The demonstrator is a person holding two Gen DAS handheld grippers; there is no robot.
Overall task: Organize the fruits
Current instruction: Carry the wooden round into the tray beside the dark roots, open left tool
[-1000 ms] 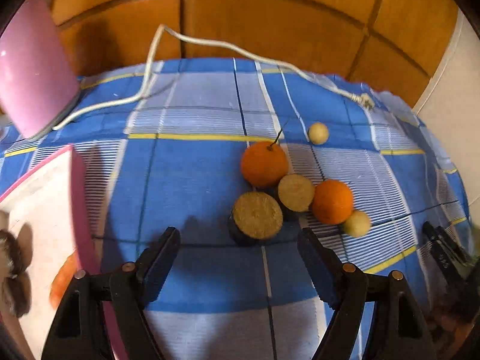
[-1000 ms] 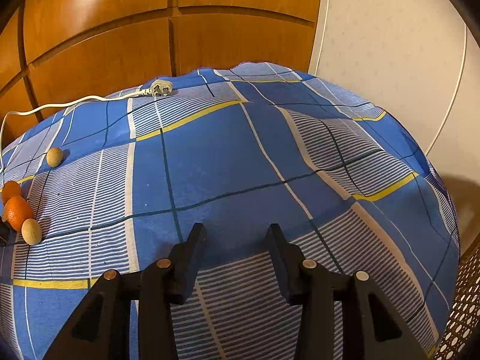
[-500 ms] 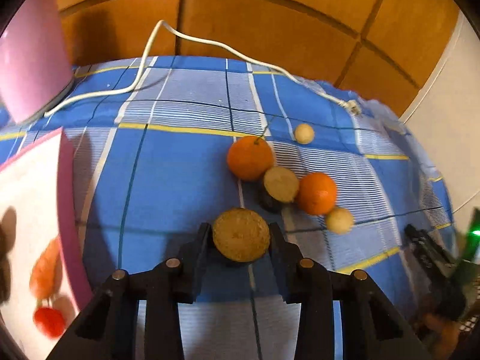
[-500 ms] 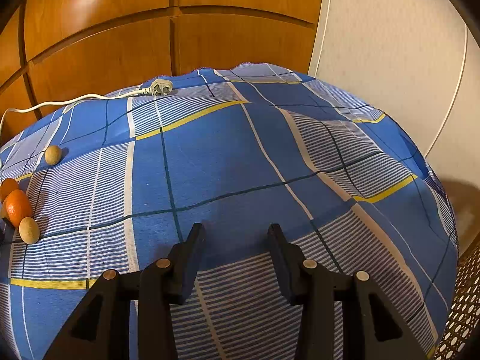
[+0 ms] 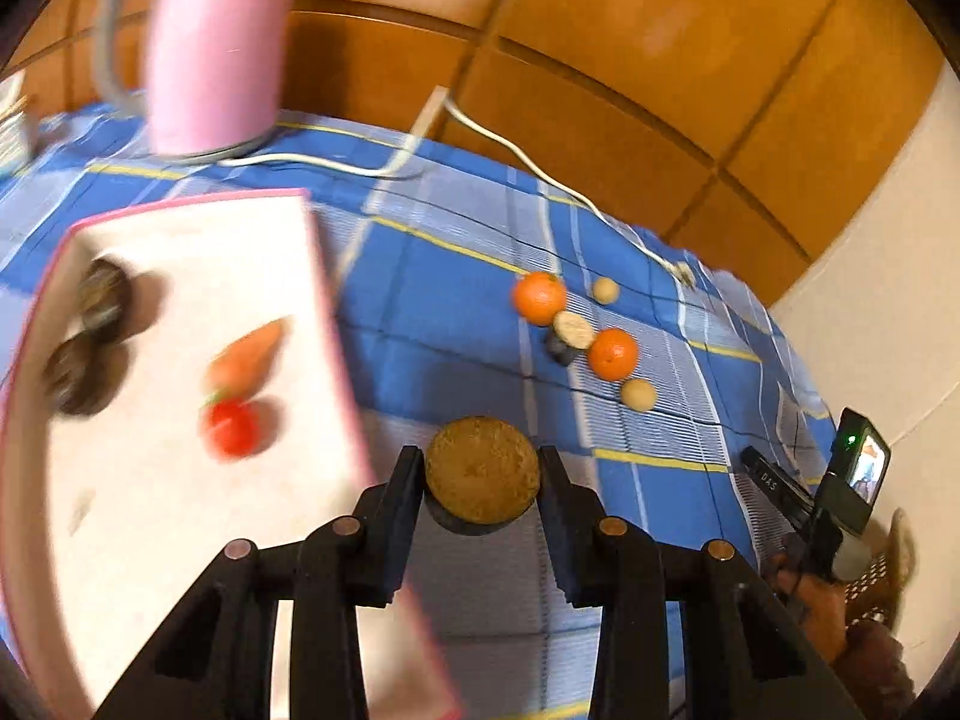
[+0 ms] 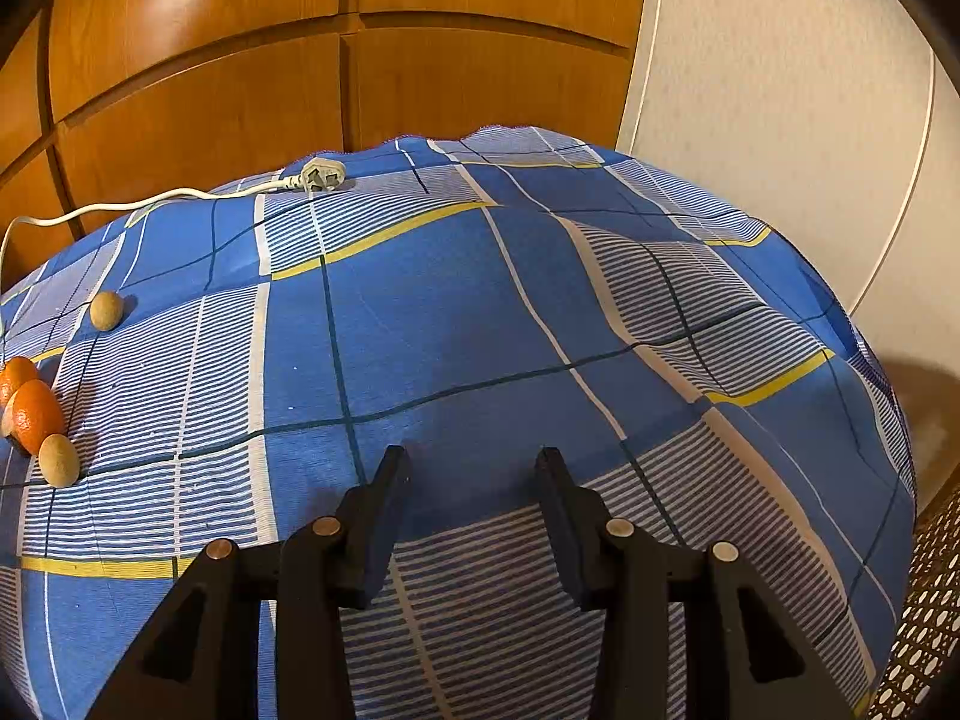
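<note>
Step in hand: carrying one picked fruit piece toward the tray, by my reading of the task
Left gripper (image 5: 482, 474): fingers closed on the brown fruit piece (image 5: 482, 469), pads pressing its two sides
Where the piece is: held off the checked cloth (image 5: 444, 312), just beside the pink rim of the tray (image 5: 150, 480)
How it looks: a round disc, rough tan cut face toward the camera, dark skin showing along its lower edge
Tray contents: two dark pieces at the far left, a carrot-like piece and a red fruit nearer the middle, all blurred
Left on the cloth: two oranges (image 5: 612, 354), one more cut piece (image 5: 570, 333) and two small tan balls (image 5: 638, 394), clustered close together
Right gripper (image 6: 474, 516): fingers apart with nothing between them, hanging over bare cloth
Next move: probably bring the piece over a free patch of tray, lower it, then let go without knocking the rim
</note>
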